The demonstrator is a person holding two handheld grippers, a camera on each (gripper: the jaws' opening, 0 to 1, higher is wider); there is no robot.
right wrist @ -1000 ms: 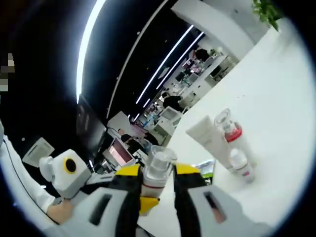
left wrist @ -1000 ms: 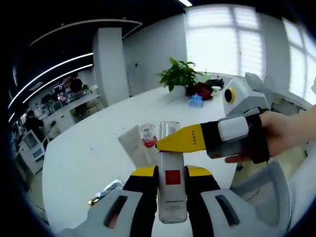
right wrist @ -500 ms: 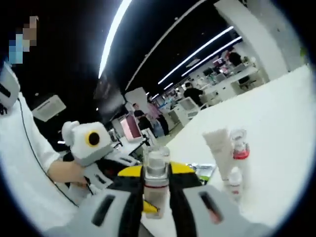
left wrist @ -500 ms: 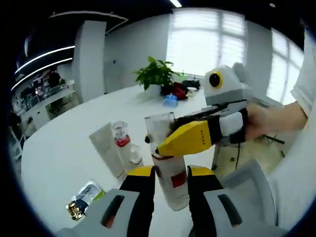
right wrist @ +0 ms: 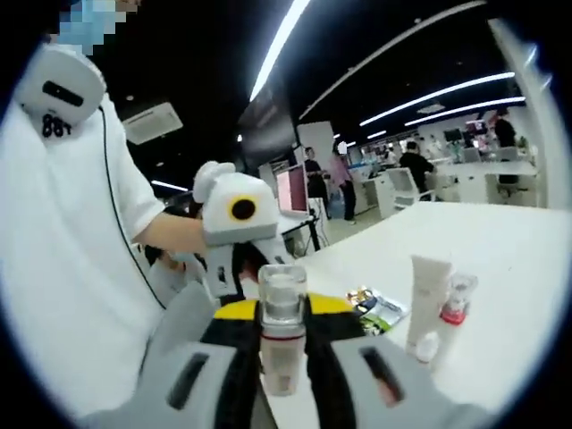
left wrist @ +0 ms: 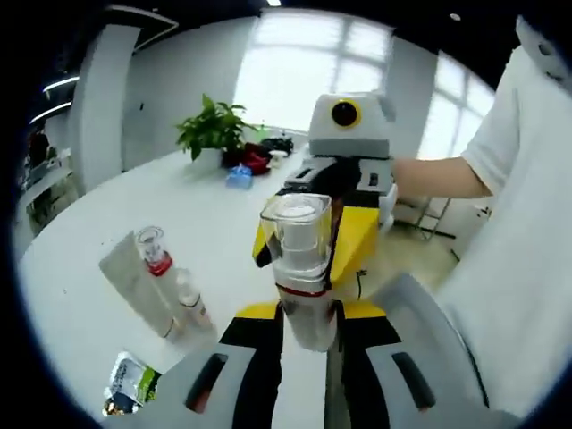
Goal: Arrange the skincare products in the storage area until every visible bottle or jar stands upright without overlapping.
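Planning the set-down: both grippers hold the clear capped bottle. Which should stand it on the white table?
Left, probably. The left gripper clamps the clear capped bottle low on its body, a steadier hold for standing it upright; the right gripper pinches it up by the cap.

A potted plant (left wrist: 211, 130) stood at the far end of the white table (left wrist: 80, 268), with a small blue object (left wrist: 238, 176) and something red (left wrist: 256, 161) just beside it. Bright windows (left wrist: 304, 67) lay behind. A shiny packet (left wrist: 127, 386) lay on the table's near part. Across the office, people (right wrist: 416, 169) stood among desks under long ceiling lights (right wrist: 279, 40).
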